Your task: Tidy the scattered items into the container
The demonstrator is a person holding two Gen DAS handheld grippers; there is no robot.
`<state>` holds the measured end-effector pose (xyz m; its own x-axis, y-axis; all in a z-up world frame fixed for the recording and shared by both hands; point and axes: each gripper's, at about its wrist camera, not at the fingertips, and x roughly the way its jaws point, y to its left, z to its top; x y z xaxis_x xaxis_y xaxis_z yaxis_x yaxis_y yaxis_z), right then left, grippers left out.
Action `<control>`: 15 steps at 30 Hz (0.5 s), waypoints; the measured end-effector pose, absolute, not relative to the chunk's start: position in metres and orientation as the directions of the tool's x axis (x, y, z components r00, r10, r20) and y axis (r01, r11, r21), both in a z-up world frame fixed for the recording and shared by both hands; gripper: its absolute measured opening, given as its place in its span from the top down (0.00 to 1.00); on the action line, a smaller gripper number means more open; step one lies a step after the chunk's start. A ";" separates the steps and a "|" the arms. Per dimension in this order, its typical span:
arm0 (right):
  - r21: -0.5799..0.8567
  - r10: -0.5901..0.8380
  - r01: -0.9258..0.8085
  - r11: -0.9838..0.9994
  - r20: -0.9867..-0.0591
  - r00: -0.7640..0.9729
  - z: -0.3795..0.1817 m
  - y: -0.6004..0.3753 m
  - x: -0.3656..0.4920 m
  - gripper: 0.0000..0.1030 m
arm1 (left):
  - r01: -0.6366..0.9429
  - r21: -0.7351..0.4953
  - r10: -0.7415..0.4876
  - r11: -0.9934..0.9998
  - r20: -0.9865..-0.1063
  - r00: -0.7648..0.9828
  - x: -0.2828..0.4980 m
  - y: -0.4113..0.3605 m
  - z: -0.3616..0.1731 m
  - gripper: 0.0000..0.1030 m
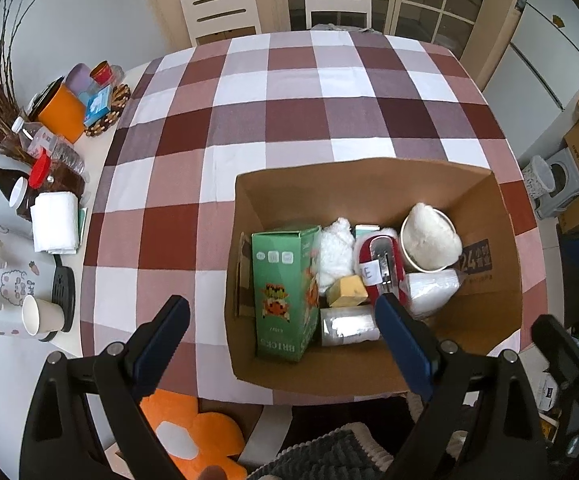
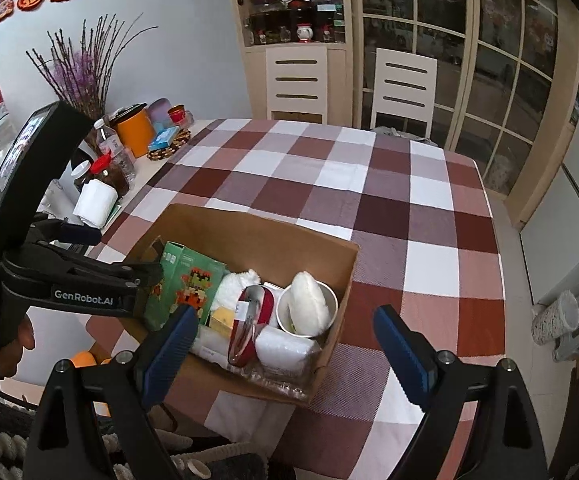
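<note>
- Left gripper (image 1: 281, 316) hangs over the near edge of the cardboard box (image 1: 369, 184), pointing steeply down, jaws wide apart with nothing between the pads.
- One of its blue fingers (image 1: 403, 344) reaches over the box's inside; the other sits outside the box, above the checked tablecloth (image 1: 289, 92).
- Right gripper (image 2: 285, 334) is also spread wide and empty, angled down toward the near right corner of the box (image 2: 249, 232).
- From the right wrist view, the left gripper's black body (image 2: 85, 280) cuts in from the left, over the box's left side.
- Inside the box: a green bricks carton (image 1: 285, 292) stands against the left wall.
- Next to it, a white fluffy lump (image 1: 335, 252) and a yellow block (image 1: 347, 290) just beside each other.
- A red-and-silver object (image 1: 381, 264) with a paper label lies in the middle; what it is, I cannot tell.
- A paper cup (image 1: 429, 244) with a white lump in it stands toward the right.
- A clear plastic packet (image 1: 429, 288) lies just under the cup, and a silvery packet (image 1: 347, 326) lies at the near side.
- The cloth around the box shows only its checks; jars, bottles and a paper roll (image 1: 55, 222) crowd the bare table end at left.
</note>
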<state>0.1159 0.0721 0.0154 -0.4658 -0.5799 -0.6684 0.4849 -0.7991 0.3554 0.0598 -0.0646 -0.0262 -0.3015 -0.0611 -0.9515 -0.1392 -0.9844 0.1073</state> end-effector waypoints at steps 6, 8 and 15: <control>0.358 -0.579 0.480 -0.801 -0.667 -0.469 0.014 0.076 0.120 0.11 | -0.142 0.112 -0.066 -0.984 -0.953 -0.295 0.066 -0.064 -0.029 0.08; 0.359 -0.580 0.479 -0.801 -0.666 -0.470 0.014 0.076 0.121 0.11 | -0.142 0.112 -0.065 -0.983 -0.953 -0.296 0.068 -0.063 -0.029 0.08; 0.369 -0.582 0.470 -0.802 -0.660 -0.475 0.013 0.081 0.127 0.11 | -0.143 0.112 -0.066 -0.983 -0.953 -0.296 0.072 -0.062 -0.028 0.08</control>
<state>0.1266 0.0813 0.0128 -0.4745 -0.5820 -0.6603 0.4698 -0.8019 0.3692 0.0724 -0.0622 -0.0284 -0.2959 -0.0657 -0.9529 -0.1434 -0.9833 0.1123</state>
